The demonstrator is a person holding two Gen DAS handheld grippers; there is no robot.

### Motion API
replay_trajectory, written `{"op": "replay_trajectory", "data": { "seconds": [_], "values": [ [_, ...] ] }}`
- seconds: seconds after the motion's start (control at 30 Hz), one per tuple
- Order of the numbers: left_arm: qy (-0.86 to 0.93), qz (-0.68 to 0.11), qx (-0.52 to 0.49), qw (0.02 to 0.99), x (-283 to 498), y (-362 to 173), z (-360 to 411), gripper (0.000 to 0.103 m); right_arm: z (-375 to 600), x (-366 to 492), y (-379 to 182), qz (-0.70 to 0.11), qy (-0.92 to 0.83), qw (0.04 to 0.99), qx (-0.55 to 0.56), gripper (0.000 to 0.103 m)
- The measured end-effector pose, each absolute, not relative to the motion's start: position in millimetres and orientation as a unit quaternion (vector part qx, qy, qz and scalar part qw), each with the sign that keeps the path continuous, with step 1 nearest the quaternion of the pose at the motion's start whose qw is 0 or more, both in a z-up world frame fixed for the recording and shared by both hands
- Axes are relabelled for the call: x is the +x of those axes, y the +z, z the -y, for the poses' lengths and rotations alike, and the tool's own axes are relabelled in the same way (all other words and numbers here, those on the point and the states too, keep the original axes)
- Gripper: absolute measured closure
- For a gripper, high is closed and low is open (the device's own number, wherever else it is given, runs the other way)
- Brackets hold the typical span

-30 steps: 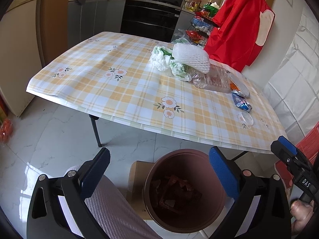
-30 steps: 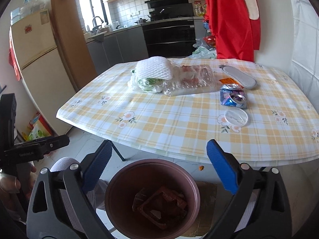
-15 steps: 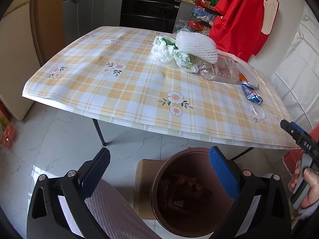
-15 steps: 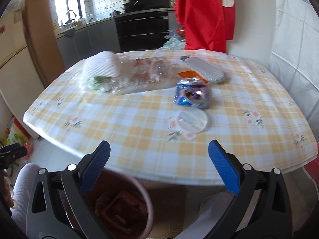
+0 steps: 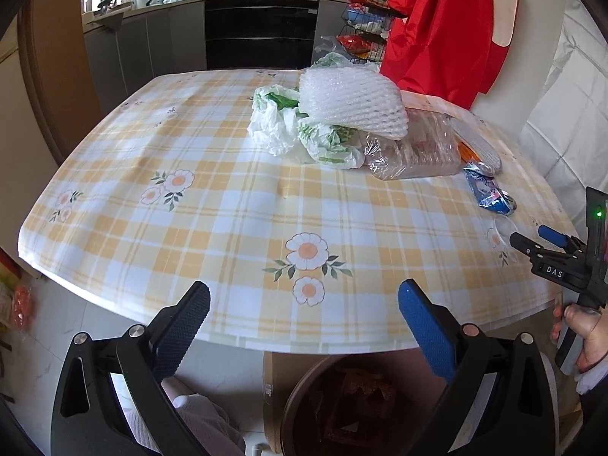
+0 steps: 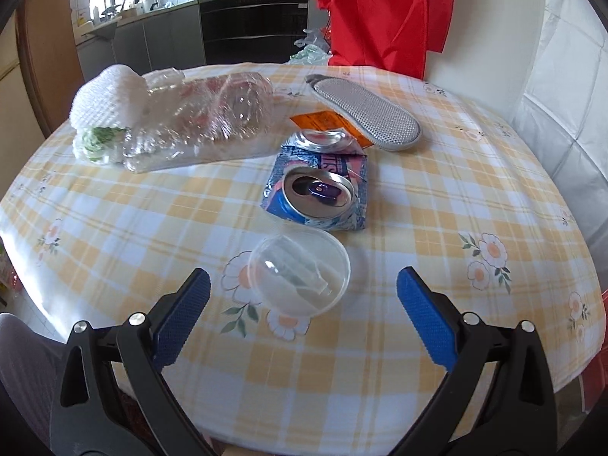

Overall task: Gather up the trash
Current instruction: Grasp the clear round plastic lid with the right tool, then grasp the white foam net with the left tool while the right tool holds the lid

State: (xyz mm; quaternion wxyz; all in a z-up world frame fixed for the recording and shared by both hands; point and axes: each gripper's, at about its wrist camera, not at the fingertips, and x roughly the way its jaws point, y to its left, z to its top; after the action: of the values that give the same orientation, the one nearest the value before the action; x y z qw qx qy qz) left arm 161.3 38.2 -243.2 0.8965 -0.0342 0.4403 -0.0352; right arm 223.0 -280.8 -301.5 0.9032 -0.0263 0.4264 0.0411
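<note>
A clear plastic lid [image 6: 300,271] lies on the table [image 6: 437,205] just ahead of the right gripper [image 6: 302,313], between its spread, empty fingers. Beyond it sits a crushed blue can [image 6: 317,193]; farther left, a clear bag [image 6: 205,121]. Below the left gripper [image 5: 304,326], also spread empty, a brown bin [image 5: 361,402] holds dark reddish scraps.

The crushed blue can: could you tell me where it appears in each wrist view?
Left wrist: crushed blue can at far right, beyond the clear plastic bag.
Right wrist: can at centre, right of the bag.
Shared landmark: grey insole just behind it.
</note>
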Motion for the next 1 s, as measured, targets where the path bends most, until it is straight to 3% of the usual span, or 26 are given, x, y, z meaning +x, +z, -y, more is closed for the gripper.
{"op": "replay_trajectory", "data": {
  "seconds": [0.3, 0.53, 0.63, 1.0],
  "values": [
    [-0.04, -0.457, -0.045, 0.887, 192, -257, -27, 0.006, 286, 241, -318, -0.44, 0.042, 0.897, -0.018, 0.007],
    [-0.033, -0.464, -0.04, 0.884, 202, -264, -26, 0.006, 291, 248, -325, -0.45, 0.049, 0.892, -0.007, 0.016],
    [-0.03, -0.464, -0.045, 0.884, 208, -264, -27, 0.006, 287, 246, -322, -0.447, 0.063, 0.892, -0.01, 0.036],
    [-0.041, -0.42, -0.057, 0.905, 252, -235, -21, 0.006, 274, 231, -310, -0.435, 0.104, 0.894, 0.02, 0.036]
  ]
}}
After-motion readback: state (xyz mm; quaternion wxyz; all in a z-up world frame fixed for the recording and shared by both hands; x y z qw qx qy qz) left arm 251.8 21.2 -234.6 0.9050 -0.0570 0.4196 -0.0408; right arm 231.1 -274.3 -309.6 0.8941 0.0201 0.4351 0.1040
